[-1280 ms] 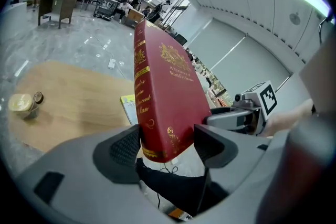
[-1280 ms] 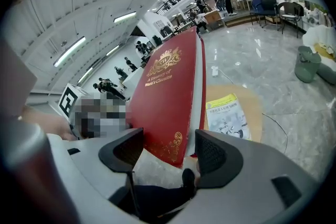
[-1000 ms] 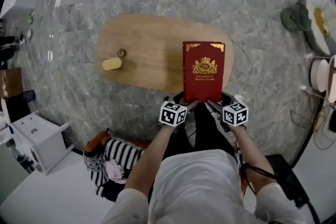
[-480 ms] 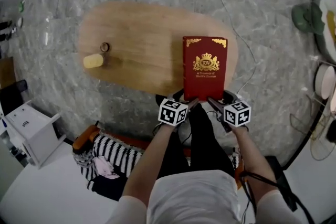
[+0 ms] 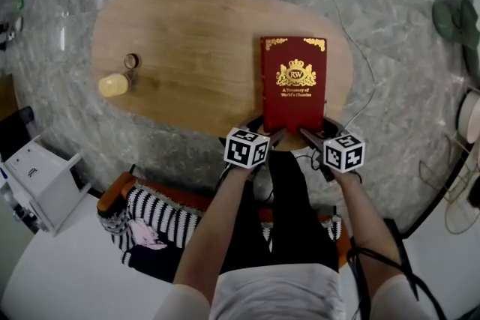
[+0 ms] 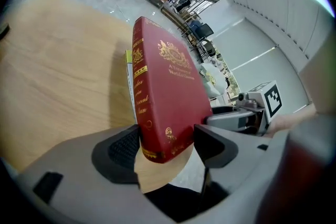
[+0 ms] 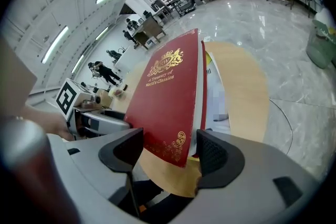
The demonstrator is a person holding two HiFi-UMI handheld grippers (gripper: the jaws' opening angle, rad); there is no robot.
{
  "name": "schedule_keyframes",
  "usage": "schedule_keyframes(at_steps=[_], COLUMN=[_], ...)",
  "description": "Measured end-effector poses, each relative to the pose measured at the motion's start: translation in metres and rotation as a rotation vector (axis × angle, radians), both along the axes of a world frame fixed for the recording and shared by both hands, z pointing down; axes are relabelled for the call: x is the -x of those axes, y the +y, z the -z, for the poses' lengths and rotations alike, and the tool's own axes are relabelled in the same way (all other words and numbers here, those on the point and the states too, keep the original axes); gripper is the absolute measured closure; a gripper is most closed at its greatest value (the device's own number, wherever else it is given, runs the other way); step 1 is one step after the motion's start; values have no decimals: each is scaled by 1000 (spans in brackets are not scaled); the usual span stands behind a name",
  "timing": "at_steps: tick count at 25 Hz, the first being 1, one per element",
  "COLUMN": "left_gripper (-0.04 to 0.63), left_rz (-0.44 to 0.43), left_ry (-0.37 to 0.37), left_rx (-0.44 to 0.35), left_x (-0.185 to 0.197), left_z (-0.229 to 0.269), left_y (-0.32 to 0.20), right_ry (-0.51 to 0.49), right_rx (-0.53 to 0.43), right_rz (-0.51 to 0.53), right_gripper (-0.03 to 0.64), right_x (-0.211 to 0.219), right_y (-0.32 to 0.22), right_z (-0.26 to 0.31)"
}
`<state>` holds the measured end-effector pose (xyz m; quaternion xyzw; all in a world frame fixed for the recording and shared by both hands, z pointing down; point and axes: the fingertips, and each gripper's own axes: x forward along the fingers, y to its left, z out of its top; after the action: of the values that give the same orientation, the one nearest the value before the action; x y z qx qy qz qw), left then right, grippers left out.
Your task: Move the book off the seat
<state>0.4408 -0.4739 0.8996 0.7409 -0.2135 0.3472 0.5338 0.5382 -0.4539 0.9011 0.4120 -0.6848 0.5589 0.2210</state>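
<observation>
**Book over the bench, pinched at both near corners**

The book (image 5: 294,82) is off the seat and sits over the right end of the bench (image 5: 187,26). Its cover is up and the title reads toward you. Its near edge sticks out past the bench rim toward your body. Both gripper views show it tilted with the near end raised. I cannot tell whether the far edge touches the wood.

- **Left tongs (image 6: 168,143):** closed down to the book's thickness on the near spine-side corner, with one pad on each face.
- **Right tongs (image 7: 169,150):** the same hold on the near corner at the page side.

**Doing the step well (judgement)**
- Only the corners are held, so a stiff hardback like this could pivot. Keep both hands level and moving together.
- Carry the book further in until the whole cover is over wood.
- Set the far edge down first, then lay the near end flat.
- Open the tongs only once the bench takes the weight. If you let go now, the overhang could tip the book back toward you.

**How the book looks**
- It is a deep red hardcover with a gilt crest, gilt corner ornaments and gold lettering down the spine.
- The page block is pale. A yellowish edge shows beside it, and I cannot say what that is.

**Around it**
- A yellow cylinder (image 5: 112,85) and a small ring (image 5: 131,60) sit at the bench's left end, well apart from the book.
- What looks like the seat (image 5: 112,195) is below and behind you, with a striped cloth (image 5: 154,215) on it.
</observation>
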Motion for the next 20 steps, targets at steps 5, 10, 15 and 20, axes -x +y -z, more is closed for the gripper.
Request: schedule_keyframes(at_steps=[5,10,15,20], left_gripper=[279,278,268,268], left_rz=[-29,-61,-17,52], left_ry=[-17,-40,-76,-118], left_rx=[12,33,32,27], left_x=[-8,-13,-9,11], left_z=[-17,-30,-36,-23], left_y=[-8,-7,-10,-6], right_ry=[4,29,22,33], right_rx=[17,31,36,22], right_rz=[-32,-6,-46,-60], right_gripper=[293,293,293,293], right_x=[-8,-11,-17,-26], right_y=[-5,-5,-8,-3], right_z=[-18,-29,-33,-16])
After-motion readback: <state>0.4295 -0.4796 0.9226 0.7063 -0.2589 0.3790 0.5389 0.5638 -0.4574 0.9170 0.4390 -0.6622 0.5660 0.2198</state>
